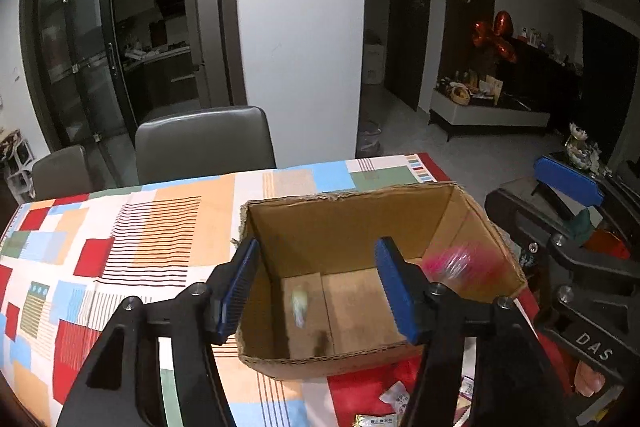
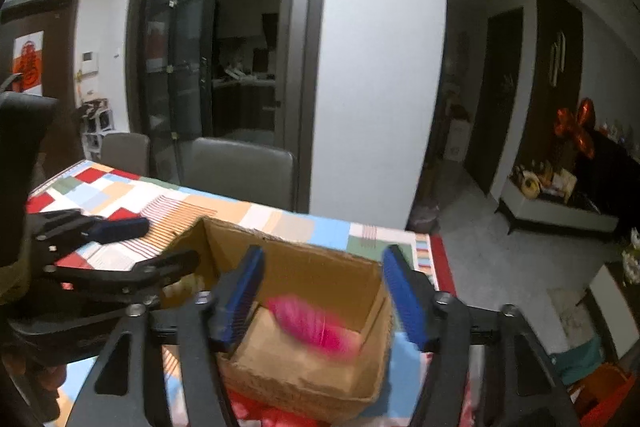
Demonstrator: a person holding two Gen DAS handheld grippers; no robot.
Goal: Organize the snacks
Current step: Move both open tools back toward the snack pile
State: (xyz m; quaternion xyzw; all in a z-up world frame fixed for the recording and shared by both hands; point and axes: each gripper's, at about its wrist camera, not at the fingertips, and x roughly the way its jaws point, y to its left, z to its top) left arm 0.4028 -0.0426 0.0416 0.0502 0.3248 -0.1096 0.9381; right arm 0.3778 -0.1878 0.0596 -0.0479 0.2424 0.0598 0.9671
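An open cardboard box (image 1: 360,223) stands on the patchwork tablecloth (image 1: 160,227). My left gripper (image 1: 318,287) hovers over the box's near left side, open, with nothing between its blue pads. Below it a small pale snack packet (image 1: 300,305) shows blurred against the box floor. A pink snack packet (image 1: 460,263) is blurred at the box's right wall. In the right wrist view my right gripper (image 2: 322,297) is open above the box (image 2: 312,271), and the pink packet (image 2: 316,327) lies blurred beneath it, touching neither pad. Each gripper appears in the other's view: the right gripper (image 1: 560,215), the left gripper (image 2: 160,245).
Loose snack packets (image 1: 396,399) lie on the red cloth patch in front of the box. Two grey chairs (image 1: 204,143) stand at the table's far edge. The table's right edge (image 2: 438,259) drops to the floor close beside the box.
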